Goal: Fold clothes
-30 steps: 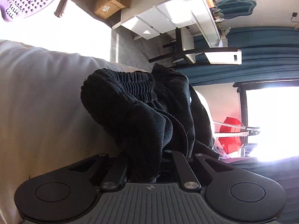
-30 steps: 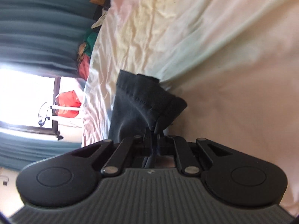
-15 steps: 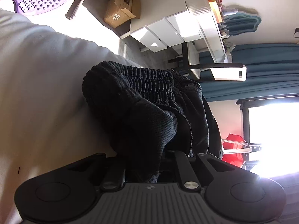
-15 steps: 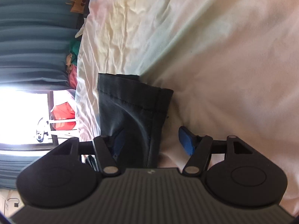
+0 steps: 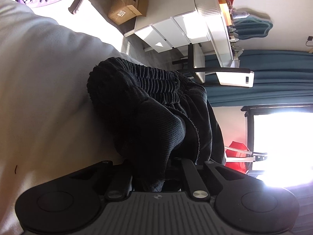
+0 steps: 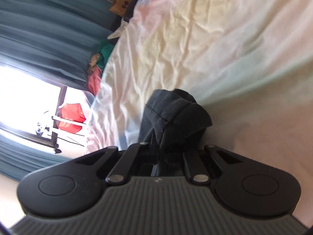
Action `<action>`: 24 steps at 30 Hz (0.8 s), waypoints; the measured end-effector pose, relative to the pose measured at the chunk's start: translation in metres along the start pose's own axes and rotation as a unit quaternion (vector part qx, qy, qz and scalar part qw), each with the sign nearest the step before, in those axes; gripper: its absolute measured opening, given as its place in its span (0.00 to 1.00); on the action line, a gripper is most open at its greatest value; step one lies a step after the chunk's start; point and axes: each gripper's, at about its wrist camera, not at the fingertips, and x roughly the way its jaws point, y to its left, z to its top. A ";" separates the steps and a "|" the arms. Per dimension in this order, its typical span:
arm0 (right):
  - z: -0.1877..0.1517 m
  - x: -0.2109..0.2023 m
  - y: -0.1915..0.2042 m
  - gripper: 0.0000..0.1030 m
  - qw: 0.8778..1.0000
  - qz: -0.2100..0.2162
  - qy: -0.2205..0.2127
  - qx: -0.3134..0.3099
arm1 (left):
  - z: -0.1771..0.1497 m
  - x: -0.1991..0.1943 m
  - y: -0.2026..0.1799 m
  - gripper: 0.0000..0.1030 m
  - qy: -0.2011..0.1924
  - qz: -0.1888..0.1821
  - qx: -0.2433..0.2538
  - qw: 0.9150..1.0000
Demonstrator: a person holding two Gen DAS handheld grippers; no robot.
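Left hand-held gripper (image 5: 156, 176) and right hand-held gripper (image 6: 159, 156) each clench the black garment (image 5: 148, 113).

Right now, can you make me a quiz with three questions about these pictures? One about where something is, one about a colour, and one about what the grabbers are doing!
1. Where does the cardboard box sit?
A. on the floor by the white drawers
B. on the bed
C. inside the drawers

2. What colour are the curtains?
A. yellow
B. teal blue
C. pink

3. What are the left gripper and right gripper doing?
A. both open
B. one open, one shut
C. both shut on the black garment

Answers: 1 A, it stands on the grey floor beside them. 2 B, blue folds flank the window. 3 C, black cloth bunches between each closed pair of fingers.
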 end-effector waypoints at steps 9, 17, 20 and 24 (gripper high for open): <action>0.039 -0.031 0.001 0.07 0.988 0.096 -0.121 -0.011 | -0.003 -0.012 0.001 0.06 0.011 -0.184 -0.030 0.982; 0.038 -0.014 -0.082 0.09 0.994 -0.087 0.025 0.067 | -0.006 0.000 0.021 0.06 0.021 -0.068 -0.085 0.994; 0.036 -0.033 -0.084 0.20 0.992 -0.090 0.005 0.093 | -0.004 0.004 0.030 0.07 0.030 -0.067 -0.115 0.991; 0.032 -0.070 -0.068 0.32 0.983 -0.141 -0.070 0.092 | 0.000 0.006 0.026 0.07 0.030 -0.064 -0.101 0.992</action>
